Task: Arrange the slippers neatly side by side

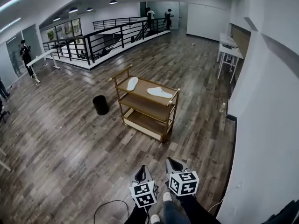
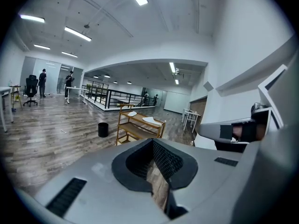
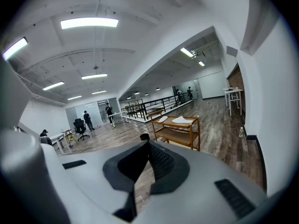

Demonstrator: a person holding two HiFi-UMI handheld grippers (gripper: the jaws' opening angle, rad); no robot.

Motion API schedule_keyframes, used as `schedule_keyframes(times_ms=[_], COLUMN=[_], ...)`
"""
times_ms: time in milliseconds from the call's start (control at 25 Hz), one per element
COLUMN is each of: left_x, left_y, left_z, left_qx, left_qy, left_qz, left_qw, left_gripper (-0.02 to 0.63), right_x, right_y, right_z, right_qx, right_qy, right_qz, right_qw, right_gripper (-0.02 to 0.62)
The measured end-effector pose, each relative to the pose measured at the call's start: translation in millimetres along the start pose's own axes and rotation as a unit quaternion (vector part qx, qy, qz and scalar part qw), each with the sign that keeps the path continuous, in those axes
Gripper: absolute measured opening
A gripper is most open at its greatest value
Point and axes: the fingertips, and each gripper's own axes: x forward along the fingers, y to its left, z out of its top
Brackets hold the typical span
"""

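Observation:
Two white slippers lie on the top shelf of a wooden cart [image 1: 140,107] several steps ahead. The left slipper [image 1: 132,83] points away; the right slipper [image 1: 159,92] lies crosswise, well apart from it. My left gripper [image 1: 142,168] and right gripper [image 1: 172,161] hover low by my legs, far short of the cart, both shut and empty. The left gripper view shows its gripper [image 2: 156,171] aimed toward the cart [image 2: 140,125] and slippers [image 2: 151,120]. The right gripper view shows the other gripper [image 3: 145,164], the cart [image 3: 180,132] and a slipper [image 3: 181,120].
A black bin [image 1: 100,105] stands on the wood floor left of the cart. A white wall [image 1: 266,125] runs close along my right. White tables [image 1: 229,50] stand at the far right, a black railing [image 1: 107,38] behind, people in the distance. A cable [image 1: 110,206] loops near my feet.

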Motion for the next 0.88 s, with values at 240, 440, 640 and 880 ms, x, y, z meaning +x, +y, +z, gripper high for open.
schedule_keyframes(times_ms=[240,440,640,880], left_x=[38,77,119,165], left_y=[9,9,5,5], left_z=[15,28,40,55], left_qx=[-0.007,-0.007,-0.004,-0.011], left_qy=[-0.007,-0.01,-0.009,-0.011], left_qz=[0.019,0.026,0.032,0.047], left_qw=[0.9998,0.9996,0.9994,0.9988], left_gripper=[0.0,0.0,0.0,-0.001], right_x=[41,76,112,151], right_y=[-15,-34,-59,-85], right_z=[15,28,41,61], right_qx=[-0.005,-0.005,-0.005,-0.013], right_qy=[0.006,0.008,0.013,0.018], right_qz=[0.016,0.025,0.032,0.045], right_qw=[1.0,1.0,0.999,0.999], right_gripper=[-0.002,-0.002,-0.002,-0.002])
